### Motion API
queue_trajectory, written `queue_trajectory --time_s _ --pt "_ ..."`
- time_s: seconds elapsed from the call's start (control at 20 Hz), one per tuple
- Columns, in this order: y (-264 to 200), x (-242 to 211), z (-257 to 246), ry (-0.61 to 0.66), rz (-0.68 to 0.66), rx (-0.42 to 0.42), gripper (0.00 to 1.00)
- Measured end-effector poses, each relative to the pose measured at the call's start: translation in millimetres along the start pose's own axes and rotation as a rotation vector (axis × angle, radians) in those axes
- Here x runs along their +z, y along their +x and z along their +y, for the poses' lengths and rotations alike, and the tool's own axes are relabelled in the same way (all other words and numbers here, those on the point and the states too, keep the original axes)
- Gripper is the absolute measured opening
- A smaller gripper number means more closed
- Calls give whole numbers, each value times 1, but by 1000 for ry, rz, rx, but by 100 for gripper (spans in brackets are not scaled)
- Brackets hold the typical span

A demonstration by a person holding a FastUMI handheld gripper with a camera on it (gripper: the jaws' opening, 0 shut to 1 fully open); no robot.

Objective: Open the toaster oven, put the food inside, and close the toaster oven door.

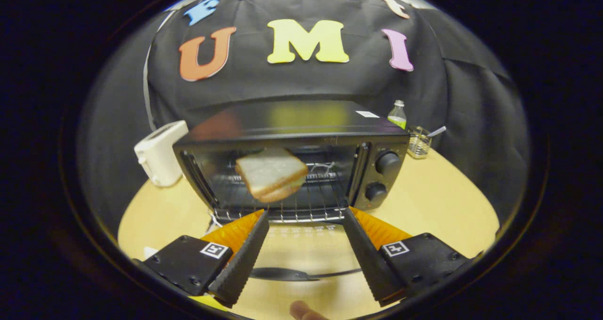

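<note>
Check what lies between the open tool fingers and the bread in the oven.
In the gripper view, the tool stands open, holding nothing. Between it and the bread lies the front of the wire rack, above the lowered glass door.

Dim fisheye view, edges bowed; overhead light glares on the toaster oven [301,117] top; bread [271,174] motion-blurred.
</note>
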State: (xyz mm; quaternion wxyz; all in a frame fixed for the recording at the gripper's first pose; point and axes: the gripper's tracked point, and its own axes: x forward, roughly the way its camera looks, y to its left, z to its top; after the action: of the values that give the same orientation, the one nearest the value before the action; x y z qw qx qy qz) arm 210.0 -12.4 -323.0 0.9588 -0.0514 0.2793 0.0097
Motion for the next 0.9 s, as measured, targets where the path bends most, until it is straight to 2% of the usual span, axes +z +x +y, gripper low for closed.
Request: queue_trajectory --time_s 0.2,0.4,0.55,0.7,0.9 --pt "-13 -27 14 -12 -4 26 100" --pt "-22 -47 19 -47 -31 7 100" --pt "-28 -69 39 -54 -37 44 100" --pt "-26 -85 41 -89 -32 19 100" --pt "-27 -90 44 -42 -27 10 100"
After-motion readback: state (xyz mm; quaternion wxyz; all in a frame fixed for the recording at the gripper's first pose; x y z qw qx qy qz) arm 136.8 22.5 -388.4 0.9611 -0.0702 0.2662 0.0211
